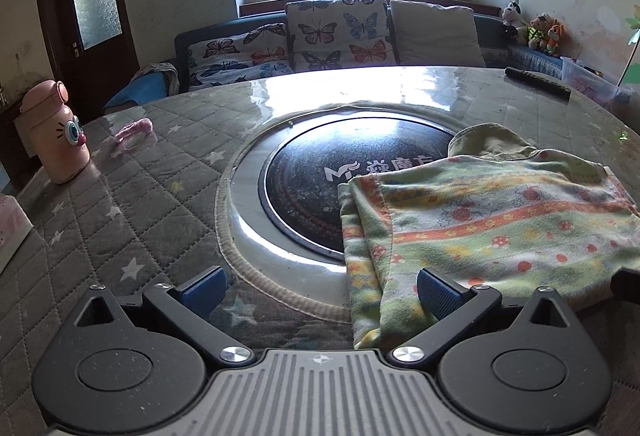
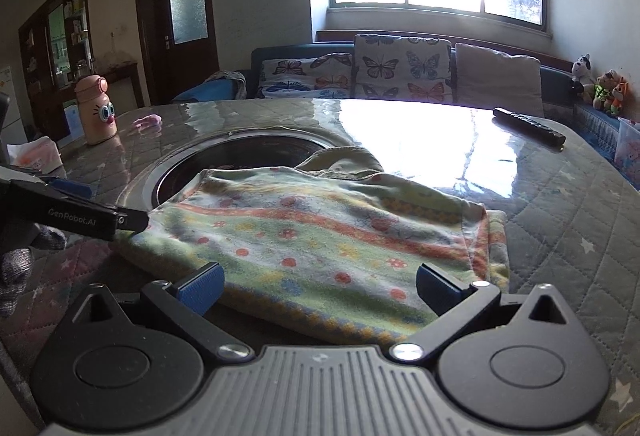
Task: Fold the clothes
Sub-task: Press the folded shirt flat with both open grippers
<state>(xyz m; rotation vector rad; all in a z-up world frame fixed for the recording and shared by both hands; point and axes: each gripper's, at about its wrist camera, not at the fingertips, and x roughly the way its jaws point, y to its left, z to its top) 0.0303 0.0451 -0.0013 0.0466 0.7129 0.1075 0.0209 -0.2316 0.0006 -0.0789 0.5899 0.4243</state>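
A folded green garment with orange stripes and red ladybirds (image 1: 488,232) (image 2: 320,236) lies on the round table, partly over the black hotplate (image 1: 340,188) at its centre. A plain olive-green piece (image 1: 486,144) pokes out from its far side. My left gripper (image 1: 320,290) stands open at the garment's left edge, its right finger (image 1: 438,294) over the cloth. My right gripper (image 2: 318,288) is open too, just short of the garment's near edge. In the right wrist view the left gripper (image 2: 80,218) reaches in from the left, touching the cloth's left corner.
A pink cartoon bottle (image 1: 56,132) and a small pink item (image 1: 134,130) sit on the table's left. A black remote (image 1: 538,82) lies at the far right. A butterfly-print sofa (image 1: 332,36) runs behind the table. A gloved hand (image 2: 20,268) shows at left.
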